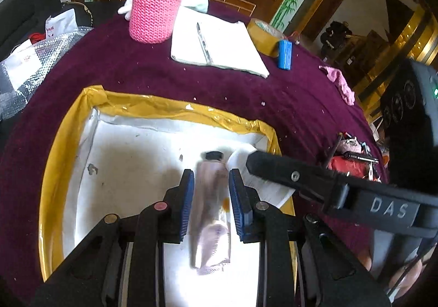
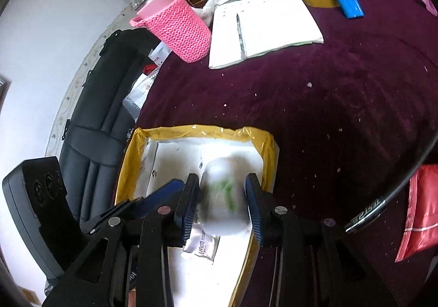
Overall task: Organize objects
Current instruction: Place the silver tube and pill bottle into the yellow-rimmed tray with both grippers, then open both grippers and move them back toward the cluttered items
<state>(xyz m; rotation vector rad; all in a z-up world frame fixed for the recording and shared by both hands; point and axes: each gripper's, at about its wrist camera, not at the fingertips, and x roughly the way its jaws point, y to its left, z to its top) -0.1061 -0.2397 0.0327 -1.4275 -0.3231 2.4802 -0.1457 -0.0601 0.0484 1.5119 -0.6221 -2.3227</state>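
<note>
A shallow white tray with a yellow taped rim point(image 1: 153, 107) point(image 2: 202, 130) sits on the dark purple tablecloth. My left gripper point(image 1: 211, 175) is shut on a pale cream tube point(image 1: 210, 224) with a black cap, blurred, hanging over the tray floor. My right gripper point(image 2: 221, 181) is shut on a small white bottle with green print point(image 2: 223, 203), also blurred, above the tray's far right corner. The tube's crimped end point(image 2: 199, 248) shows below the bottle. One right finger point(image 1: 273, 167) crosses the left wrist view with the bottle point(image 1: 237, 157) at its tip. A blue-padded left finger point(image 2: 161, 194) shows beside my right gripper.
Beyond the tray stand a pink knit-sleeved bottle point(image 1: 157, 3) point(image 2: 178, 30), an open notebook with a pen point(image 1: 219, 44) point(image 2: 268, 25), a tape roll point(image 1: 264, 33), a blue battery point(image 1: 284, 54) and a pink knit scrap point(image 1: 342, 85). A red packet point(image 2: 421, 211) lies right; a black chair point(image 2: 104, 104) stands left.
</note>
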